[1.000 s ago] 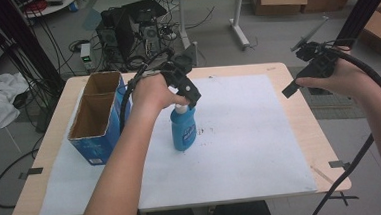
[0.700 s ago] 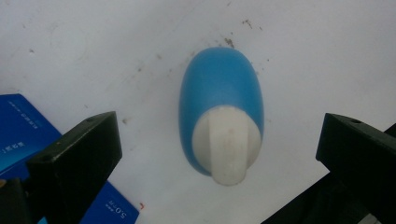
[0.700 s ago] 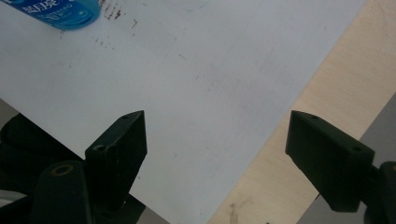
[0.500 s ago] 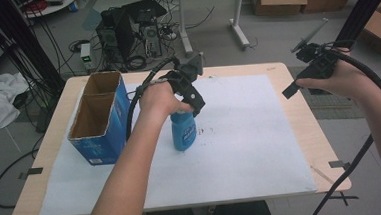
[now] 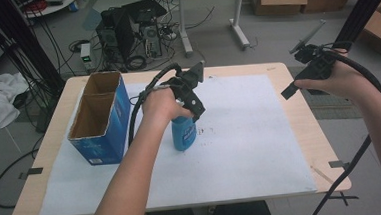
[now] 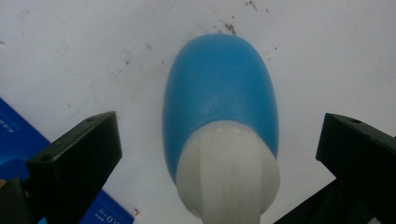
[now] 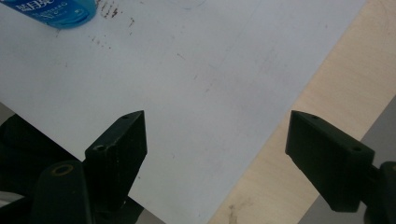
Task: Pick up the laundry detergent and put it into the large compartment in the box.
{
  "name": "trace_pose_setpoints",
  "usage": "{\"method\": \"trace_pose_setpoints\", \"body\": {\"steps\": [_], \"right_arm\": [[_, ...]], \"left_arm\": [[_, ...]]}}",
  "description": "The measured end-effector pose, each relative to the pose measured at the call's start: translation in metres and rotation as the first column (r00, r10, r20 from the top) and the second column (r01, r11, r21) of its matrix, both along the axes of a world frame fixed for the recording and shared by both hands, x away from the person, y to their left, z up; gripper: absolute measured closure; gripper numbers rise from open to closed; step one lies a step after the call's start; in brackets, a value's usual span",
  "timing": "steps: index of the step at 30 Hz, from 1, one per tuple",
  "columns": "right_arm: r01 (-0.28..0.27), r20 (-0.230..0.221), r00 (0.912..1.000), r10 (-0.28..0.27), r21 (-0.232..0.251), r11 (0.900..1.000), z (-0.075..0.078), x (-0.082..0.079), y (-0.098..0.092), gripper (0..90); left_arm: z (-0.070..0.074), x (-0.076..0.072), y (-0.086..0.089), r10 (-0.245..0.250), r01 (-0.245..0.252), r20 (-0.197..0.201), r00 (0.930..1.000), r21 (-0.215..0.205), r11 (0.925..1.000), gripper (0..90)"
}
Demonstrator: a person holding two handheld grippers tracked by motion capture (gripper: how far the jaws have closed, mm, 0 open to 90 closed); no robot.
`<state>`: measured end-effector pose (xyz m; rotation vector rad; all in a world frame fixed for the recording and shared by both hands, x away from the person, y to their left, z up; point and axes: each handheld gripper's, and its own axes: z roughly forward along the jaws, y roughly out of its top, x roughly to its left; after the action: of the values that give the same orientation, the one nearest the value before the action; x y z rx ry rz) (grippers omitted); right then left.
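A blue bottle [image 5: 183, 135] with a white cap [image 6: 229, 172] stands upright on the white sheet near the table's middle. My left gripper [image 5: 194, 107] is directly above it and points down. In the left gripper view the left gripper [image 6: 219, 128] is open, its jaws wide apart on either side of the cap and not touching it. My right gripper [image 5: 296, 71] is held in the air over the table's right edge. It is open with nothing between its fingers [image 7: 217, 121]. The bottle's base [image 7: 56, 11] shows far off in the right gripper view.
A tall blue carton [image 5: 101, 118], open at the top with two compartments, stands left of the bottle, and its corner [image 6: 18, 144] shows in the left gripper view. A white paper sheet [image 5: 250, 134] covers most of the wooden table [image 5: 307, 130]. Computers and cables lie on the floor behind.
My left gripper has come down a little and slightly right over the bottle's top. The bottle and the right gripper have stayed put.
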<state>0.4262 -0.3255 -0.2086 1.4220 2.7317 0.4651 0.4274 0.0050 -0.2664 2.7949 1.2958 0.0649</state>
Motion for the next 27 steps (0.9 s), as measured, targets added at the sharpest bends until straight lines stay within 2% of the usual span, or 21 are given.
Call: {"method": "trace_pose_setpoints", "body": {"steps": [5, 15, 27], "right_arm": [[-0.005, 0.000, 1.0000, 0.005, -0.003, 1.000, -0.001, 0.000, 0.001, 21.0], [-0.003, -0.005, 1.0000, 0.003, -0.001, 1.000, -0.003, 0.001, 0.001, 21.0], [-0.003, -0.006, 1.0000, 0.003, 0.001, 1.000, -0.005, 0.001, 0.000, 21.1]], "left_arm": [[-0.009, 0.000, -0.002, -0.004, 0.005, -0.004, 1.0000, 0.015, 0.9999, 0.6], [-0.017, -0.001, -0.004, -0.005, 0.005, -0.010, 0.9999, 0.028, 0.9996, 0.4], [-0.020, -0.001, -0.006, -0.002, 0.002, -0.004, 1.0000, 0.042, 0.9991, 3.9]]}}
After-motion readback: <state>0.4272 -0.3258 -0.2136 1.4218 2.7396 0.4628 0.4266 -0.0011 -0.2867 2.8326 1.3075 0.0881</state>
